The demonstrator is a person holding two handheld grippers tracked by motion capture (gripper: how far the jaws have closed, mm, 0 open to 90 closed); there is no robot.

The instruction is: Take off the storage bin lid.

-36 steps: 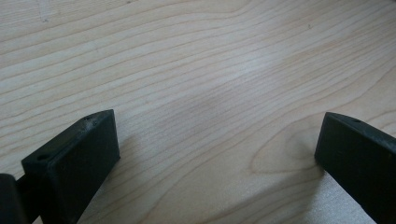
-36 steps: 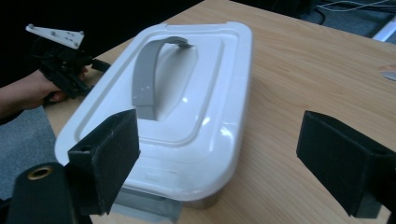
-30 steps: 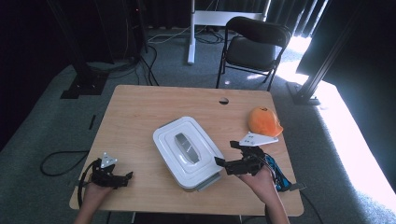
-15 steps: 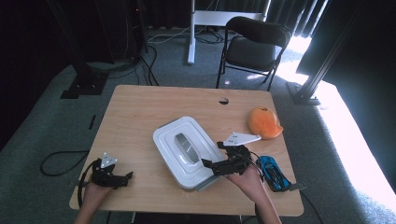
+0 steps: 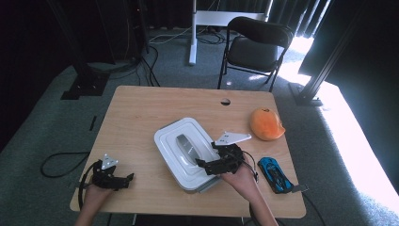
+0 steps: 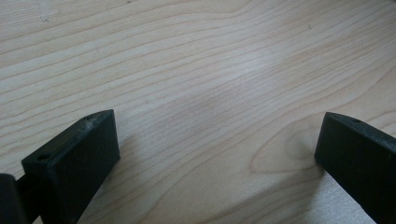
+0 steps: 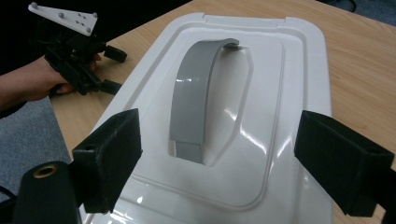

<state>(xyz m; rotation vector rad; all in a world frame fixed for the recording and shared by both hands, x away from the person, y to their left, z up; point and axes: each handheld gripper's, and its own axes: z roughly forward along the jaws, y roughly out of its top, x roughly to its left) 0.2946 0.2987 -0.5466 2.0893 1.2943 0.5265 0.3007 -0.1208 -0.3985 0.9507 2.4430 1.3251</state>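
1. High view, far left: the left gripper point(image 5: 114, 179) rests on the light wooden table point(image 5: 141, 108) near its front left corner, held by a hand point(image 5: 94, 195); its cable loops off the edge.
2. Left gripper view: its black fingers point(image 6: 74, 158) stand wide apart over bare wood grain, with nothing between them.
3. At the middle of the table lies a white rectangular plastic container point(image 5: 186, 153), its lid on, with a grey curved handle point(image 5: 185, 146) folded flat in the lid's recess.
4. The right gripper point(image 5: 211, 165) is over the container's front right edge, pointing left across the lid.
5. Right gripper view: its fingers point(image 7: 109, 156) spread wide just above the lid, either side of the grey handle's near end, gripping nothing.
6. Farther right, a small blue toy car point(image 5: 275, 173) lies near the front edge.
7. An orange rounded fruit point(image 5: 266, 123) sits behind the car.
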